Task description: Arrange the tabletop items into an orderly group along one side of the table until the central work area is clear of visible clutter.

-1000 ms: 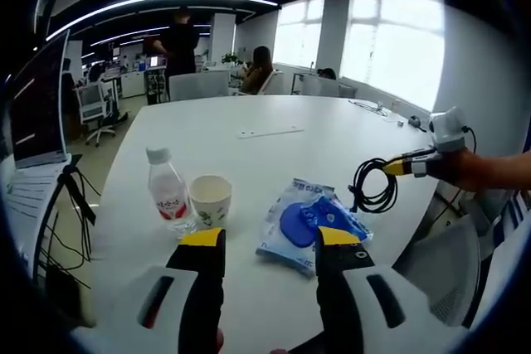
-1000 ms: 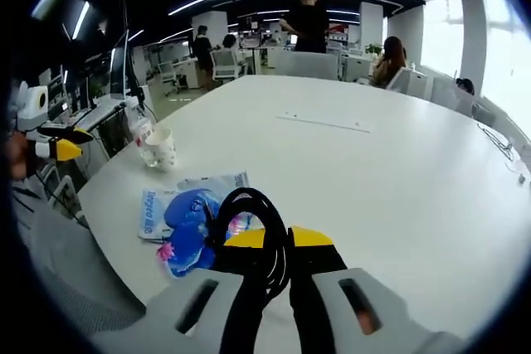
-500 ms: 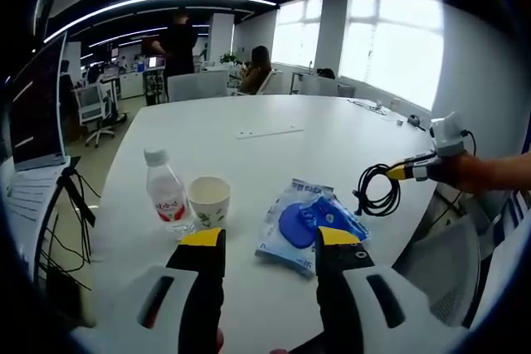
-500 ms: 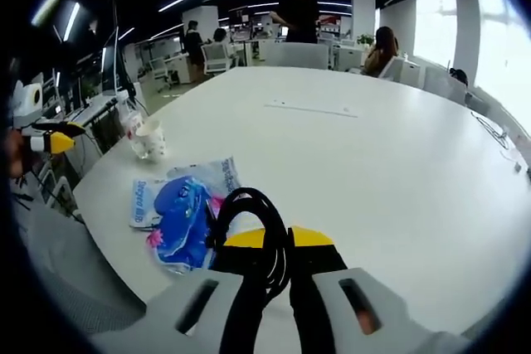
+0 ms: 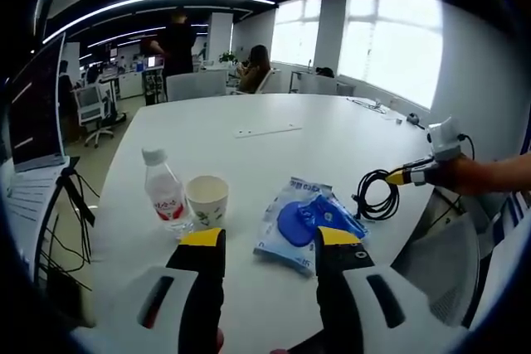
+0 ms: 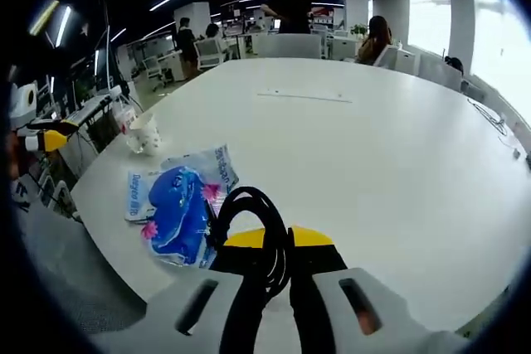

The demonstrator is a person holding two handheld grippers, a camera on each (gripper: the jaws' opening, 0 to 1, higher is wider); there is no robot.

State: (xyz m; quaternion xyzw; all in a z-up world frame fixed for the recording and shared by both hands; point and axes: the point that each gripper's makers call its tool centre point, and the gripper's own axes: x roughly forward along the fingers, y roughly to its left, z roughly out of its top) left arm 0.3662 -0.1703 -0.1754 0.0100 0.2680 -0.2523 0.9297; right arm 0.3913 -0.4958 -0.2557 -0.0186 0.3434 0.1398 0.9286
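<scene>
Right tool [image 6: 277, 238] clamped on coiled black cable [image 6: 247, 213], held above white worktop [image 6: 373, 155]. Left tool [image 5: 270, 238] jaws apart, empty; ahead of it: water bottle [image 5: 163, 191], paper cup [image 5: 207, 199], blue packet [image 5: 305, 221].

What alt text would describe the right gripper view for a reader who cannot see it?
The right gripper holds a coiled black cable between its jaws above a white table. A blue plastic packet lies to the left, a paper cup beyond it.
</scene>
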